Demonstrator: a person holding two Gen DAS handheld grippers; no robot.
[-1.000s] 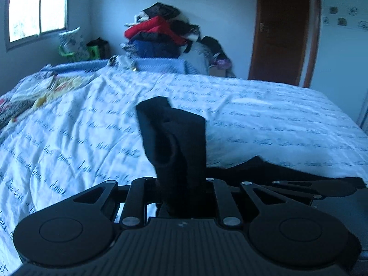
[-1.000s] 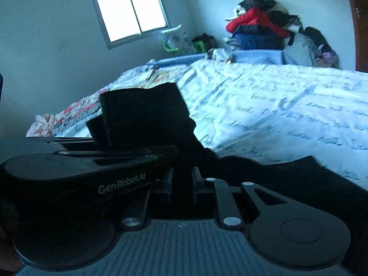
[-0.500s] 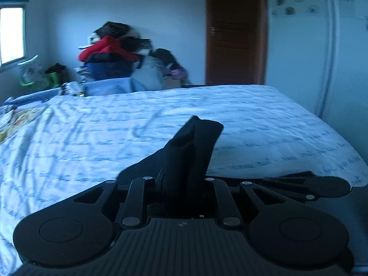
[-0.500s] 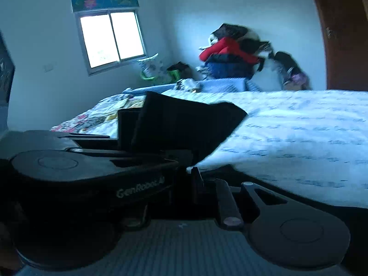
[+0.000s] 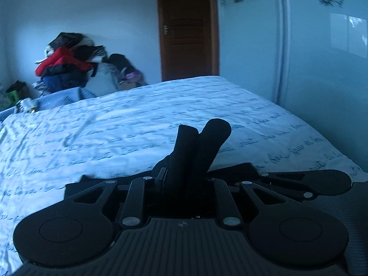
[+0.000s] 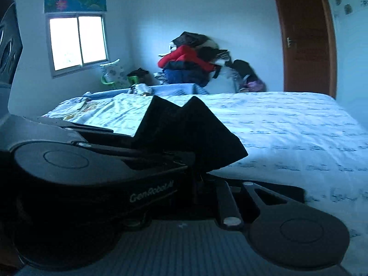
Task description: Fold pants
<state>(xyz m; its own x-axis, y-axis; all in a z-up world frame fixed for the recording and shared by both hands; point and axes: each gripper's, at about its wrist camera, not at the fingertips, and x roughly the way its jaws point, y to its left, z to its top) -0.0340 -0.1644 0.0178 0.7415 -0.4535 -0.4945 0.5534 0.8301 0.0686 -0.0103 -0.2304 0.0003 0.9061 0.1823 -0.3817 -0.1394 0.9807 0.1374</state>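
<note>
Pants (image 5: 197,151), black, stand bunched up between the narrow jaws of my left gripper (image 5: 181,181), which clamps the cloth above the bed (image 5: 142,124). My right gripper (image 6: 197,172) pinches another fold of the same garment, its jaws closed on the fabric. The left tool lies just beside it in the right view. A clothes pile (image 6: 193,62) sits beyond the bed near the door (image 5: 187,30).

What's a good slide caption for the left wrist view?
Left gripper shut on black pants, fabric standing up between the jaws above a script-print bedspread, brown door behind.
</note>
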